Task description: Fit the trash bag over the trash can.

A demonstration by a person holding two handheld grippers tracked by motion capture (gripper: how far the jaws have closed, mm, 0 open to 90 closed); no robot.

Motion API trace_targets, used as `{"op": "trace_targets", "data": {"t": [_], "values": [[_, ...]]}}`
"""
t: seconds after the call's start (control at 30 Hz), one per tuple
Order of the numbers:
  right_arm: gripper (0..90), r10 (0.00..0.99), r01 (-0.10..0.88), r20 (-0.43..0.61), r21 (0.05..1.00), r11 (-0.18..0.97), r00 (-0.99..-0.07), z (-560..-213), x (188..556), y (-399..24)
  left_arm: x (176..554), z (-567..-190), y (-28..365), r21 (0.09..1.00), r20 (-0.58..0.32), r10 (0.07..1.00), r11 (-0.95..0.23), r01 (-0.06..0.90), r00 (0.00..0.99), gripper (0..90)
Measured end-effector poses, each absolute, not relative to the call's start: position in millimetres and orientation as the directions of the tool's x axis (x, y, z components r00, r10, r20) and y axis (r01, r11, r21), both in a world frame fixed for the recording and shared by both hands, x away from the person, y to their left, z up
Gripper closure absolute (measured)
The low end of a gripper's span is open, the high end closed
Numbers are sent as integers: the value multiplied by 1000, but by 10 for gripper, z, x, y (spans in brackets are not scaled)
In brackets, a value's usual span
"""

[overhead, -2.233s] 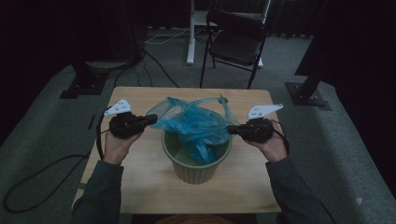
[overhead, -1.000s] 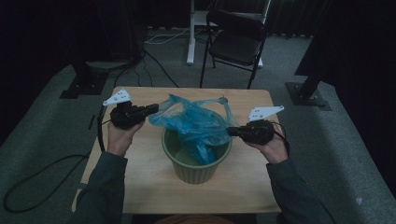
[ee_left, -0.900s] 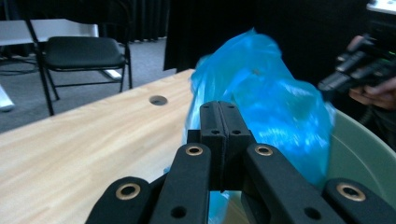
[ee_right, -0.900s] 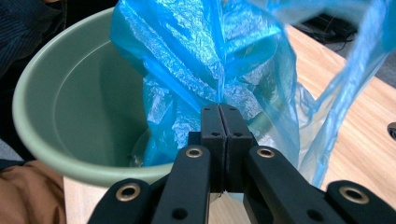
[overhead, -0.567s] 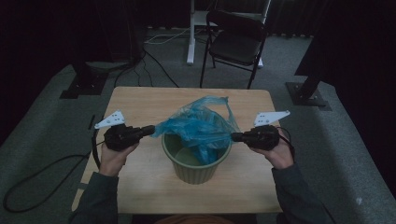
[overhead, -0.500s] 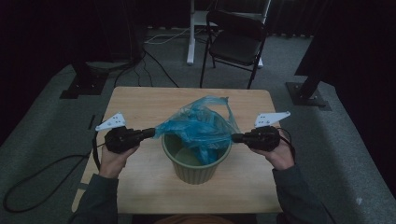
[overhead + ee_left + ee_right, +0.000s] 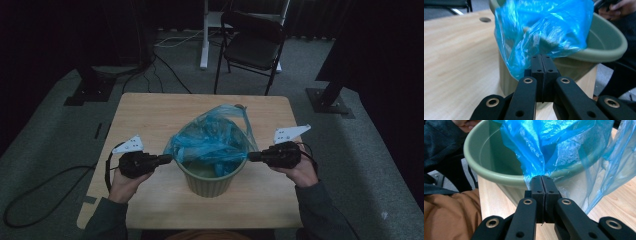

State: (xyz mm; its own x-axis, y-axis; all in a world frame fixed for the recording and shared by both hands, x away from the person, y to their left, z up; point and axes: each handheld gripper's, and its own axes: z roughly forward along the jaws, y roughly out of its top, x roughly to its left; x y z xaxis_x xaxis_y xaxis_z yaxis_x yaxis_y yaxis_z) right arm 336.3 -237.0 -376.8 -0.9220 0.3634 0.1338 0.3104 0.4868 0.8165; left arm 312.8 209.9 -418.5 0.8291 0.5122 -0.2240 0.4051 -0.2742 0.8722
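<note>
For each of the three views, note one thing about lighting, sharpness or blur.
High view: dim and murky, surroundings nearly black, the wooden table the brightest area. Left gripper view: brighter, the left gripper sharp, the blue bag smeared by blur with glossy highlights. Right gripper view: the right gripper crisp, the green bin and bag film softer.

We lowered left gripper (image 7: 167, 159) from beside bag's upper part down to bucket (image 7: 210, 177) rim level, drawing it outward and nearer us. Right gripper (image 7: 252, 156) slid slightly outward, sank a little. Blue bag (image 7: 212, 140), earlier bunched and slumped into bucket, now stretched wide between both grippers; its mouth spread over rim, left and right edges pulled down outside rim, top rising in peak at far side.
</note>
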Motion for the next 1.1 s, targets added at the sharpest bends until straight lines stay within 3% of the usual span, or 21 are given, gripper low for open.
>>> {"op": "trace_targets", "data": {"t": [0.57, 0.9, 1.1], "values": [[896, 402, 321, 134, 835, 446, -906, -3809, 3455, -2323, 3307, -4253, 2013, 872, -249, 535, -239, 427, 808, 900], [871, 326, 312, 158, 808, 499, -932, -3880, 3417, -2308, 3213, -4314, 2067, 857, -247, 533, -270, 439, 809, 897], [841, 335, 310, 152, 813, 493, -930, -3868, 3419, -2329, 3144, -4190, 2244, 883, -233, 556, -223, 413, 798, 742]]}}
